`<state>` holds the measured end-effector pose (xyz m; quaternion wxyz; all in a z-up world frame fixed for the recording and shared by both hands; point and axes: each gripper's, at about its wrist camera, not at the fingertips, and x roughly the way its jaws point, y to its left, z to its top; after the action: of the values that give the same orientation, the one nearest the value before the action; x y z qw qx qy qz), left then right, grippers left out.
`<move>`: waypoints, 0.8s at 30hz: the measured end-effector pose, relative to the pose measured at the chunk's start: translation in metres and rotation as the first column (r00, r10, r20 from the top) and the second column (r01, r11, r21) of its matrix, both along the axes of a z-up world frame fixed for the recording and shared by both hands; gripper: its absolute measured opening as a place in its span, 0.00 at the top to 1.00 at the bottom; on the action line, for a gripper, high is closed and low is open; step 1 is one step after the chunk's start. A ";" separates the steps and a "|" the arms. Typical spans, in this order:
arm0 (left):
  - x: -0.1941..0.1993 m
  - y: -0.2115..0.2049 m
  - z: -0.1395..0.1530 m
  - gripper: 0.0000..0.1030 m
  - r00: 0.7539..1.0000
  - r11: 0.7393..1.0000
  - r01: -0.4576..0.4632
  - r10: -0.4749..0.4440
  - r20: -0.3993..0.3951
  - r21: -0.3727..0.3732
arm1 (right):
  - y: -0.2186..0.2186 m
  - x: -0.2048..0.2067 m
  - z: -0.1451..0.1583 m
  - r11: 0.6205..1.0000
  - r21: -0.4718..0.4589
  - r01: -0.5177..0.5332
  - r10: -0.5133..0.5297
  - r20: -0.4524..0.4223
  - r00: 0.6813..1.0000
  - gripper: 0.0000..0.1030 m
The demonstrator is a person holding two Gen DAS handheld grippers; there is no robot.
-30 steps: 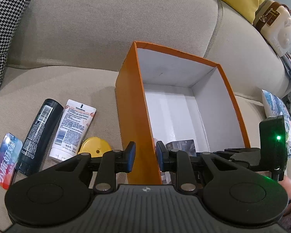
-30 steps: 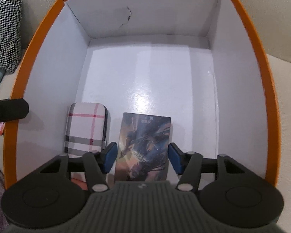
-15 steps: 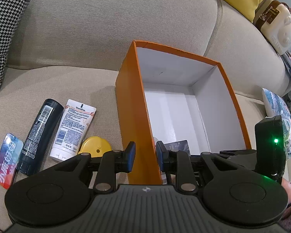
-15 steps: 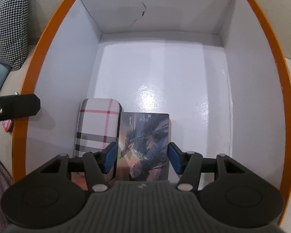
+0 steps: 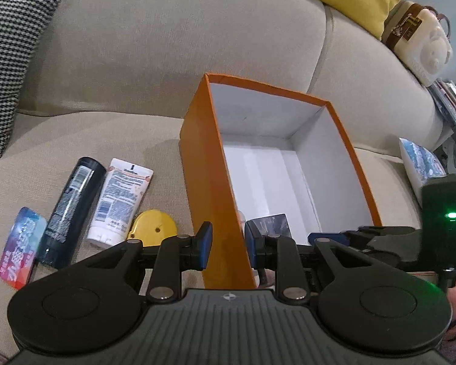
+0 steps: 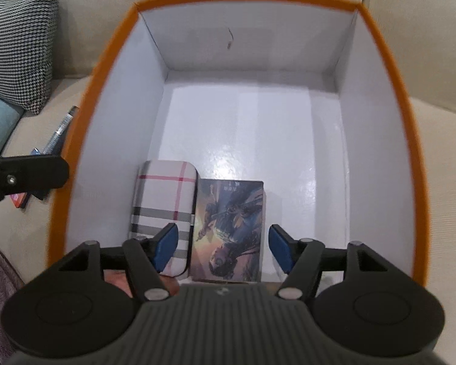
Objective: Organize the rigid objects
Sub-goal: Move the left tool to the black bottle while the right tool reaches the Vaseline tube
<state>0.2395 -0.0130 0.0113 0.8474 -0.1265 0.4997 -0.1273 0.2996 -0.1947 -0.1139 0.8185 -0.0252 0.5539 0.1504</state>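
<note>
We saw the orange box (image 6: 76, 140) floor bare ahead of right gripper (image 6: 223, 245); plaid case (image 6: 164, 210) and picture box (image 6: 231, 228) crowded its near-left corner.

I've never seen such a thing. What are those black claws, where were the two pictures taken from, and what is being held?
There is no robot: a person holds a two-finger gripper in each hand, each with a camera looking along its fingers. The left gripper sees a sofa with an orange box. Beside the box lie a black tube, a white tube and a yellow disc. Its fingers straddle the box wall; whether they pinch it is unclear. The right gripper looks into the box at a plaid case and a picture card. Its jaws have just been opening and hold nothing.
</note>
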 end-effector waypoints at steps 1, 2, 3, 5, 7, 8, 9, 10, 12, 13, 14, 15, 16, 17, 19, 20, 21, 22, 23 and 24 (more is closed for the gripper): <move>-0.004 0.004 0.002 0.72 1.000 1.000 -0.002 0.002 0.007 -0.003 | 0.002 -0.005 0.007 1.000 0.001 0.002 -0.002 0.027 1.000 0.35; -0.008 0.009 0.004 0.72 1.000 1.000 -0.004 0.004 0.014 -0.005 | 0.004 -0.011 0.015 1.000 0.006 0.003 -0.003 0.056 0.998 0.35; -0.012 0.014 0.006 0.72 1.000 1.000 -0.008 0.008 0.020 -0.004 | 0.007 -0.017 0.024 1.000 0.018 0.001 -0.003 0.087 0.996 0.35; -0.021 0.027 0.008 0.72 0.999 1.000 -0.017 0.017 0.028 0.000 | 0.014 -0.028 0.040 0.998 0.055 -0.011 0.003 0.145 0.989 0.35; -0.029 0.044 0.010 0.72 0.999 0.999 -0.032 0.032 0.033 0.012 | 0.023 -0.038 0.055 0.995 0.095 -0.026 0.007 0.192 0.981 0.35; -0.032 0.052 0.010 0.72 0.999 0.999 -0.041 0.040 0.033 0.019 | 0.029 -0.042 0.061 0.992 0.116 -0.041 0.015 0.211 0.977 0.36; -0.035 0.062 0.009 0.72 0.998 0.998 -0.048 0.047 0.033 0.028 | 0.036 -0.047 0.066 0.989 0.137 -0.061 0.028 0.230 0.973 0.36; -0.037 0.069 0.009 0.72 0.998 0.998 -0.053 0.052 0.032 0.035 | 0.043 -0.050 0.070 0.985 0.151 -0.081 0.042 0.243 0.969 0.36; -0.041 0.088 0.007 0.72 0.997 0.996 -0.078 0.076 0.029 0.051 | 0.060 -0.055 0.073 0.977 0.170 -0.126 0.078 0.263 0.962 0.39; -0.043 0.096 0.006 0.72 0.996 0.994 -0.088 0.087 0.029 0.058 | 0.071 -0.056 0.073 0.973 0.173 -0.151 0.101 0.266 0.959 0.42; -0.045 0.105 0.004 0.72 0.995 0.993 -0.098 0.097 0.026 0.068 | 0.081 -0.056 0.071 0.970 0.171 -0.171 0.122 0.265 0.957 0.43; -0.046 0.112 0.002 0.72 0.994 0.992 -0.104 0.102 0.023 0.076 | 0.092 -0.057 0.068 0.967 0.167 -0.190 0.143 0.261 0.955 0.44; -0.047 0.121 -0.001 0.72 0.994 0.990 -0.110 0.109 0.018 0.087 | 0.102 -0.056 0.065 0.965 0.164 -0.204 0.159 0.252 0.954 0.46; -0.047 0.127 -0.003 0.72 0.993 0.989 -0.117 0.116 0.014 0.095 | 0.110 -0.056 0.061 0.963 0.165 -0.215 0.172 0.240 0.955 0.49; -0.044 0.137 -0.008 0.72 0.991 0.985 -0.131 0.131 0.006 0.110 | 0.127 -0.053 0.052 0.960 0.166 -0.224 0.186 0.216 0.958 0.50; -0.041 0.142 -0.011 0.72 0.991 0.985 -0.134 0.134 0.003 0.113 | 0.134 -0.049 0.047 0.961 0.166 -0.222 0.188 0.202 0.961 0.53; -0.038 0.145 -0.014 0.72 0.991 0.985 -0.132 0.133 0.001 0.113 | 0.141 -0.045 0.041 0.962 0.167 -0.215 0.184 0.184 0.965 0.53; -0.034 0.148 -0.017 0.72 0.992 0.986 -0.127 0.127 0.003 0.110 | 0.148 -0.040 0.035 0.966 0.166 -0.199 0.171 0.166 0.971 0.55; -0.028 0.148 -0.020 0.72 0.993 0.987 -0.119 0.119 0.007 0.106 | 0.154 -0.034 0.030 0.971 0.159 -0.178 0.155 0.148 0.977 0.56; -0.022 0.148 -0.023 0.72 0.994 0.988 -0.113 0.112 0.010 0.108 | 0.157 -0.028 0.025 0.975 0.153 -0.161 0.140 0.136 0.981 0.56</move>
<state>0.2170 0.1353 -0.0114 0.8597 -0.1082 0.4964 -0.0524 0.2715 -0.0374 -0.0888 0.8369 -0.0092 0.4842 0.2552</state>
